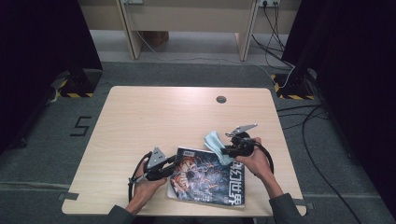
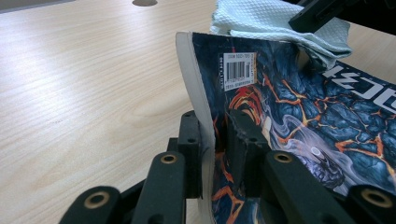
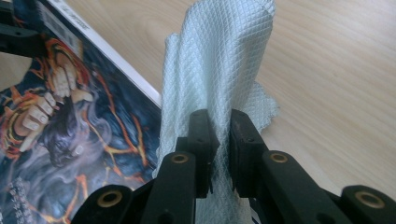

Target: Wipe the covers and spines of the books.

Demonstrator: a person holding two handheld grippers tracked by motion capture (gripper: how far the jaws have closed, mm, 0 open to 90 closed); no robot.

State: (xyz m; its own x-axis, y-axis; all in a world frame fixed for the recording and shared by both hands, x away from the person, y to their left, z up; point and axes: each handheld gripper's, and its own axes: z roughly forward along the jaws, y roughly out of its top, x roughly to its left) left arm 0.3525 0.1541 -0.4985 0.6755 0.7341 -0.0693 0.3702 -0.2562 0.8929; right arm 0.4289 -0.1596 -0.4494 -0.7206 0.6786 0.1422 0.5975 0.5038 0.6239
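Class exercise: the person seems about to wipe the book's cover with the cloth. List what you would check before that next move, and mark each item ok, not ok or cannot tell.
1. Right gripper shut on the cloth: ok.
2. Left gripper shut on the edge of the book: ok.
3. Cloth at the book's far corner, by the barcode label: ok.
4. Gripped edge lifted off the table, cover not flat: not ok for wiping.
5. Cover free of other things: ok.
6. Dirt on the cover: cannot tell.
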